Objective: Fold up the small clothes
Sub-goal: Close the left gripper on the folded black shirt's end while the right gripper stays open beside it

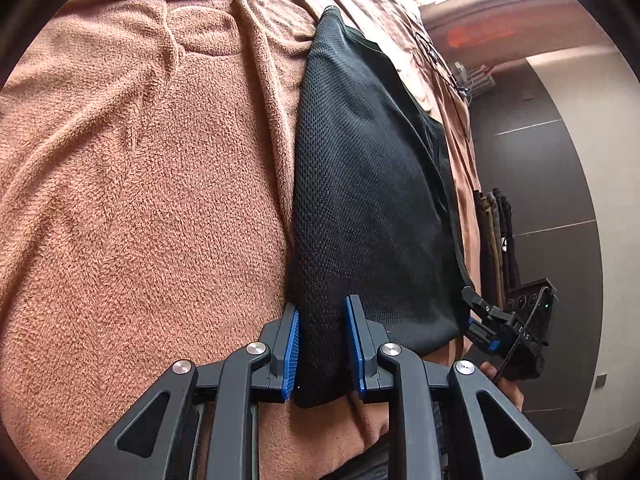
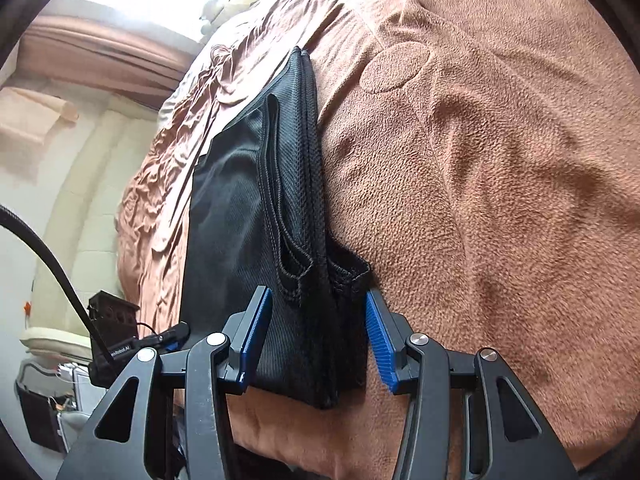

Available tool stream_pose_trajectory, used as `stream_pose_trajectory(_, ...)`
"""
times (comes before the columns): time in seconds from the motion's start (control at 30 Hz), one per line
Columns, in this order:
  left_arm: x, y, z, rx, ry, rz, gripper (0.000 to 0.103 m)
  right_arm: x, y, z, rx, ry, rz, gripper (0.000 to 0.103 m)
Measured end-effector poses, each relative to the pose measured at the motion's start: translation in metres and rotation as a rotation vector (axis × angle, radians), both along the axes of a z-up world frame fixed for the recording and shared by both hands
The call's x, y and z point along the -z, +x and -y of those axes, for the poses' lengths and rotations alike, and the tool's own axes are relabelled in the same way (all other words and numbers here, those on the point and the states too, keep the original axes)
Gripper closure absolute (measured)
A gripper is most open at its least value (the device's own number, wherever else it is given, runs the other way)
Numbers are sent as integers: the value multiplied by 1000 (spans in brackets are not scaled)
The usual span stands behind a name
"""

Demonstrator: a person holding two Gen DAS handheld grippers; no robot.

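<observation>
My left gripper (image 1: pixel 322 344) is closest to me in the left view. Its blue pads (image 1: pixel 291 350) sit on both sides of a corner of the black mesh shirt (image 1: pixel 360 184). The cloth fills the gap and both pads press on it, so my left jaws are clamped on the shirt.

My right gripper (image 2: pixel 318 332) is at another end of the same shirt (image 2: pixel 240 216). Here I see its strap loops (image 2: pixel 288 264) and thick sewn edges. These jaws stand apart. The right pad (image 2: pixel 380 348) has a small gap next to the cloth, and the left pad (image 2: pixel 254 340) is just beside it. So the shirt is between my right jaws, but they are let go and not squeezing.

The shirt lies folded in a long strip on a fuzzy brown blanket (image 1: pixel 140 200) on a bed. The strip runs away from me.

Farther off, in the left view, my right gripper (image 1: pixel 486 320) shows at the shirt's far corner. Behind the bed are a dark cupboard (image 1: pixel 540 160) and a pale wall (image 2: pixel 80 184).
</observation>
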State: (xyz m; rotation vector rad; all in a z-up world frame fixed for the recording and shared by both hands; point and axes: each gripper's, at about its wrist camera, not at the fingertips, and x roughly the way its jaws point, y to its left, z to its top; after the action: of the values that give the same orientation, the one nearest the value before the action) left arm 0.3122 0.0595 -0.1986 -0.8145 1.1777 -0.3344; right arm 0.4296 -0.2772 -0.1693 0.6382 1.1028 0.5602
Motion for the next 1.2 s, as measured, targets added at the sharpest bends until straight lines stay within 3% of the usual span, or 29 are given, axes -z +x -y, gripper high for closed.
stream_pose_trajectory(0.03,-1,-1,0,1,6,2,86,0,0,1,5,6,-3,60)
stream_pose_trajectory(0.17,-3,-4,-6,17,-9,10,95,1,-3,1,-1,-6,-13,84)
stream_pose_trajectory(0.37,-15,-9,-12,30,-7,39,97,0,-13,4,11,22,-24,95)
stream_pose_trajectory(1.0,-28,-66,-45,65,17,31,97,-4,-29,-35,-112,8,-22,96)
stream_pose_trajectory(1.2,-28,-74,-43,90,44,34,96,-8,-24,-43,-160,-46,1,95)
